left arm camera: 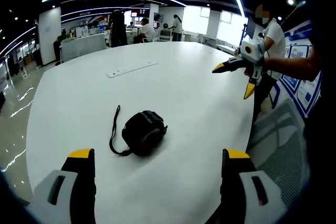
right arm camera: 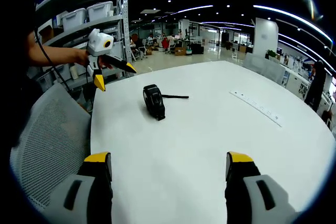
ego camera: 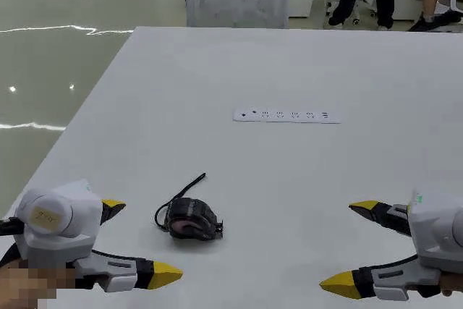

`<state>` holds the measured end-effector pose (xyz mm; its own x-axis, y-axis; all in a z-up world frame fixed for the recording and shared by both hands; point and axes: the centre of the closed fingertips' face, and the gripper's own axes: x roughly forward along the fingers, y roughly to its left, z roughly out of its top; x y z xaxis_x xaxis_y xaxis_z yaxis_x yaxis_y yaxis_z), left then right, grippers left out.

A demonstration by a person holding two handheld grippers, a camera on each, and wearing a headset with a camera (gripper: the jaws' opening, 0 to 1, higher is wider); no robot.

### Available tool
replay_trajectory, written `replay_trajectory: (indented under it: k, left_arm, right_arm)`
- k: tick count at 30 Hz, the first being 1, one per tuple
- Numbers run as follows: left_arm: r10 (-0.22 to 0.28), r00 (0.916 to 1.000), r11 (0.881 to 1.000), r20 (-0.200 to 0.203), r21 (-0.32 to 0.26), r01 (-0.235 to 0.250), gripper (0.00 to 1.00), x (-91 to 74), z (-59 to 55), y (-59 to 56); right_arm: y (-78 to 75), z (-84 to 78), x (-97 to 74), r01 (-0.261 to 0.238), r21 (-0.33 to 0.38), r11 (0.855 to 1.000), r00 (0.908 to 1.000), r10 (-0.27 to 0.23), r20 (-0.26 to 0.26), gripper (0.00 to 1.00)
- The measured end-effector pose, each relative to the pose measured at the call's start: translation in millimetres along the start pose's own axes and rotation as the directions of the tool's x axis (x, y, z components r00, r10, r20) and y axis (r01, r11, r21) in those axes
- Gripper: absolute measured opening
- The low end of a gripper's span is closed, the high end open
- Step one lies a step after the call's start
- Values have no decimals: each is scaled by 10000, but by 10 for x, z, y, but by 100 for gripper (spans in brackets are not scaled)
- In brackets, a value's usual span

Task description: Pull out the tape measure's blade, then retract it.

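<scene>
Black plastic tape measure (ego camera: 191,219) on smooth matt white table (ego camera: 289,63).

The left gripper (ego camera: 142,240) has a pale grey rounded housing (ego camera: 69,229) behind the jaws, with a small yellowish label (ego camera: 45,216) whose print is illegible. The jaws are black with grey inserts and end in pointed yellow tips (ego camera: 165,275). The right gripper (ego camera: 347,245) has the same build and colours, with a small green mark (ego camera: 417,197) on top of its housing. In the left gripper view the person wears a white short-sleeved shirt (left arm camera: 274,31). In the right gripper view a thin dark cable (right arm camera: 51,66) trails behind the left gripper's housing.
</scene>
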<state>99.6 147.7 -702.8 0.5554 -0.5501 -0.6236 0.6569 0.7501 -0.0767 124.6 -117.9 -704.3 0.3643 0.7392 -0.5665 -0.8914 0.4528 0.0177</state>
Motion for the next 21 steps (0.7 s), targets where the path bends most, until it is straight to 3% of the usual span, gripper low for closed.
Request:
replay_trajectory:
  k: [21]
  left_arm:
    - [-109, 9999, 9995, -28, 282, 110, 99, 1, 22, -21]
  right_arm:
    - [-34, -13, -73, 177, 66, 9998, 9998, -178, 87, 94]
